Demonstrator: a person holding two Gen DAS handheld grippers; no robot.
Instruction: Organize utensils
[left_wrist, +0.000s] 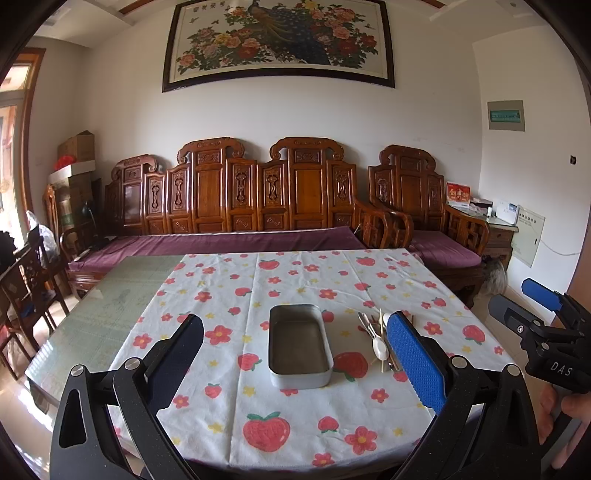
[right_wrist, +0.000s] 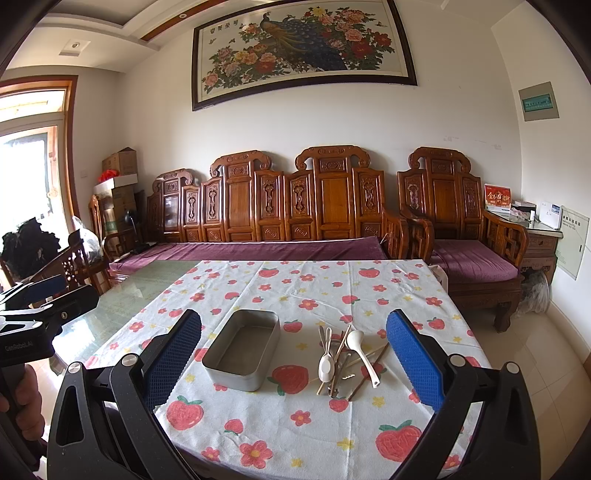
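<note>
Both our grippers hang above the near table edge with fingers spread wide and nothing between them: the left gripper (left_wrist: 295, 354) and the right gripper (right_wrist: 293, 354). Past them, the utensils (right_wrist: 347, 360) lie heaped on the strawberry tablecloth (right_wrist: 295, 435), just right of the empty metal tin (right_wrist: 242, 356). We judge nothing sorted yet; every piece remains to move.
</note>
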